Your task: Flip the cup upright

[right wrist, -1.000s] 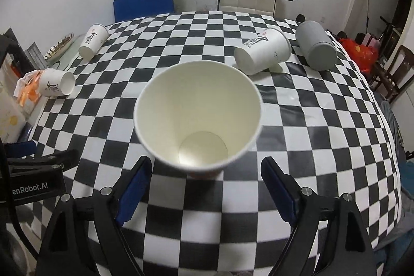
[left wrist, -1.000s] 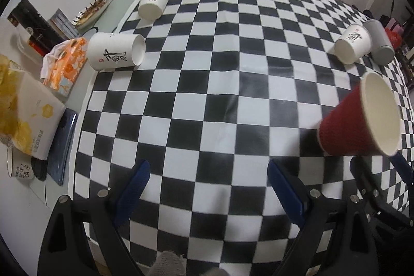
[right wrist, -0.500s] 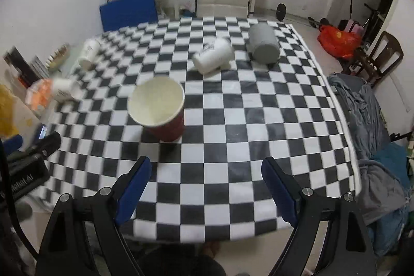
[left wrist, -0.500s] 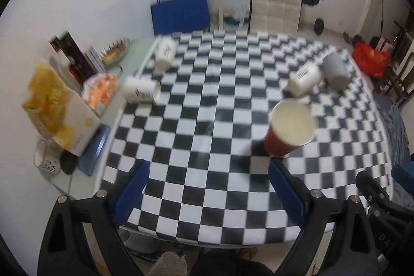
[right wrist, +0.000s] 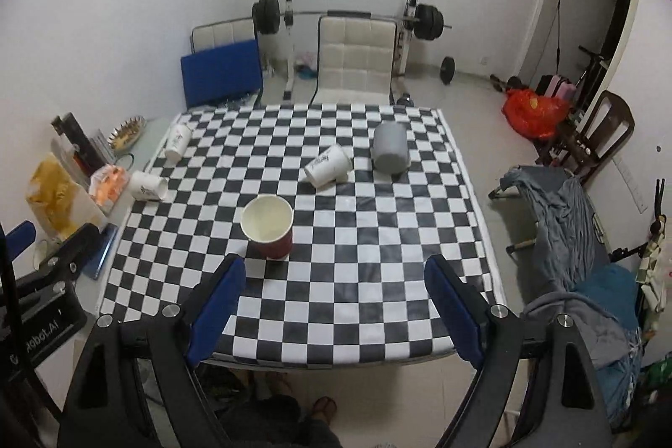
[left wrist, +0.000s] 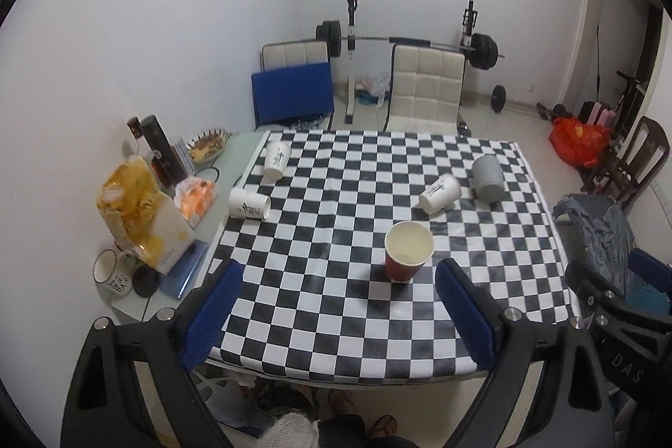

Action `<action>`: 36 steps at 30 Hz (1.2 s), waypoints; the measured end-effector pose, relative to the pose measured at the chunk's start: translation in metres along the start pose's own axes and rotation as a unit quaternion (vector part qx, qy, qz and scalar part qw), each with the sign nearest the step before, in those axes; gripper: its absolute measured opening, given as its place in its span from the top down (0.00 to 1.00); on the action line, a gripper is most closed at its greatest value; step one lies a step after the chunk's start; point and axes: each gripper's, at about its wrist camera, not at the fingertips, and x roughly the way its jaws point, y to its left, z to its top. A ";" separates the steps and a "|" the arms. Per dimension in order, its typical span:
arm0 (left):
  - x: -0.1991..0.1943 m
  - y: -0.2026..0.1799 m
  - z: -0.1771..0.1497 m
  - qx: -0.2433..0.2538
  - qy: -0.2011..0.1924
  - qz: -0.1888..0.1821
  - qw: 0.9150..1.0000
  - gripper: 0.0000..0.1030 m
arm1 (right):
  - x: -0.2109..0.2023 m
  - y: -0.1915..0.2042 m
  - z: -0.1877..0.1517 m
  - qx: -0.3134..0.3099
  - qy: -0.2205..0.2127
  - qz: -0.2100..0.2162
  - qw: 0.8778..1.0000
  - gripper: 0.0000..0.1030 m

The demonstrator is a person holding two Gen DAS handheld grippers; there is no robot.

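A red paper cup (left wrist: pixel 406 255) (right wrist: pixel 269 227) stands upright, mouth up, on the checkered table (left wrist: pixel 336 221) (right wrist: pixel 378 238) near its front. My left gripper (left wrist: pixel 338 315) is open and empty, held high above and in front of the table's near edge. My right gripper (right wrist: pixel 332 311) is open and empty, also high and back from the table. The left gripper's body shows at the left edge of the right wrist view (right wrist: pixel 38 280). Several other cups lie on their sides: three white ones (left wrist: pixel 439 192) (left wrist: pixel 248 203) (left wrist: pixel 276 159) and a grey one (left wrist: pixel 487 179) (right wrist: pixel 391 152).
A side table (left wrist: pixel 168 238) on the left holds a snack bag (left wrist: pixel 138 208), books, a bowl and a mug (left wrist: pixel 111 273). Two white chairs (left wrist: pixel 424 87) and a barbell rack stand behind the table. A clothes-covered chair (right wrist: pixel 575 238) is on the right.
Both grippers pulled up and back from the table. The red cup, close in front of the right gripper a second ago, now stands alone upright on the table.
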 end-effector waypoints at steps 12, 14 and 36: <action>-0.042 -0.004 0.000 -0.016 -0.016 -0.012 1.000 0.09 | -0.068 -0.010 0.004 0.004 -0.042 -0.001 0.999 0.14; -0.047 -0.004 0.000 -0.017 -0.020 -0.011 1.000 0.09 | -0.073 -0.010 0.004 0.002 -0.046 -0.002 0.999 0.14; -0.064 0.005 -0.004 -0.030 -0.022 0.005 0.999 0.07 | -0.095 -0.004 0.005 -0.010 -0.066 0.001 0.998 0.09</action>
